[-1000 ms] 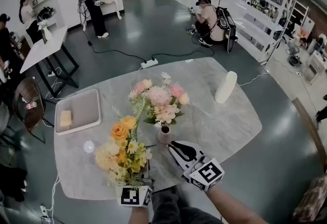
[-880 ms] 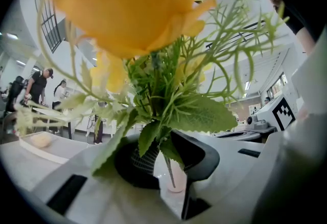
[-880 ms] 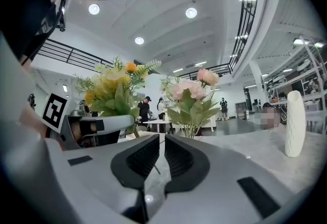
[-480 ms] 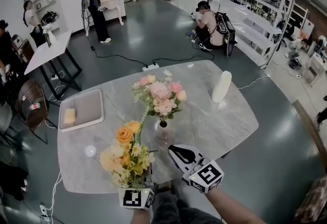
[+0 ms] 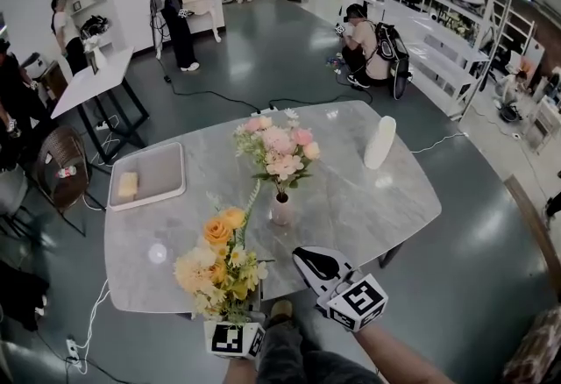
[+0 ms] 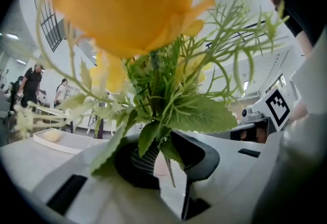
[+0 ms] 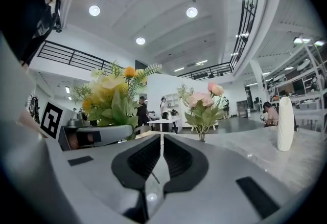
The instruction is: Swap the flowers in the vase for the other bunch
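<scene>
Grips the yellow bunch [image 5: 219, 261] by its stems in the left gripper [image 6: 159, 159] — holds the right gripper [image 7: 161, 159] closed and empty, near the vase [image 5: 280, 212] of pink flowers [image 5: 279, 151].

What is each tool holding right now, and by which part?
The left tool grips the yellow bunch by its lower stems; the right tool is shut on nothing.

The head view looks steeply down on the bench [image 5: 351, 198] from its near edge. Both gripper views look level across it. All three share the yellow bunch [image 5: 219, 261], closest in the left.
</scene>
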The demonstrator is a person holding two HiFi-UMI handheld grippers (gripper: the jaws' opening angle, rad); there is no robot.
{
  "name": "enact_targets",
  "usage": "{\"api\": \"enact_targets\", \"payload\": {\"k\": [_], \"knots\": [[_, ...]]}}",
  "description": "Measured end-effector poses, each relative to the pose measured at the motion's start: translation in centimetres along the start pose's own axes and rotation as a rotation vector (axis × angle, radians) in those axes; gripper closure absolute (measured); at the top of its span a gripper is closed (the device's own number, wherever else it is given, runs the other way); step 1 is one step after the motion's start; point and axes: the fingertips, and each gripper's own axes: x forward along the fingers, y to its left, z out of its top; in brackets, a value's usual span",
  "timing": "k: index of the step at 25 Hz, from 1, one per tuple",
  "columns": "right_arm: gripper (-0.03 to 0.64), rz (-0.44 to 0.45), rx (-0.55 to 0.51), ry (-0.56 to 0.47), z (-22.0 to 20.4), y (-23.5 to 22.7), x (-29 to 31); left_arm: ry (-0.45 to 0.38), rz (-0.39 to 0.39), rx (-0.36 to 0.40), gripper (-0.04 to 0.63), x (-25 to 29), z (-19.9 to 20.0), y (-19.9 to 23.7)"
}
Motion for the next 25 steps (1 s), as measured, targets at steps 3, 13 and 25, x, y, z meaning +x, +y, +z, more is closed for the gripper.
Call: {"api": "enact_targets", "payload": {"k": [3,13,25], "knots": [[0.583,0.005,0.000,-0.010,0.4,0.6,-0.9,0.000,0.009,-0.010,0.514,-1.0,0.1,-0.6],[0.583,0.012,0.002,-0.016,1.1,2.1,-4.2,-0.005,0.031,-0.029,0.514,-4.1,0.3,-2.8],[0.583,0.042,0.006,-0.018,1.5,4.2,-6.8,-0.004,0.053,-0.040,0.514,-7.0,0.8,-4.8]]}}
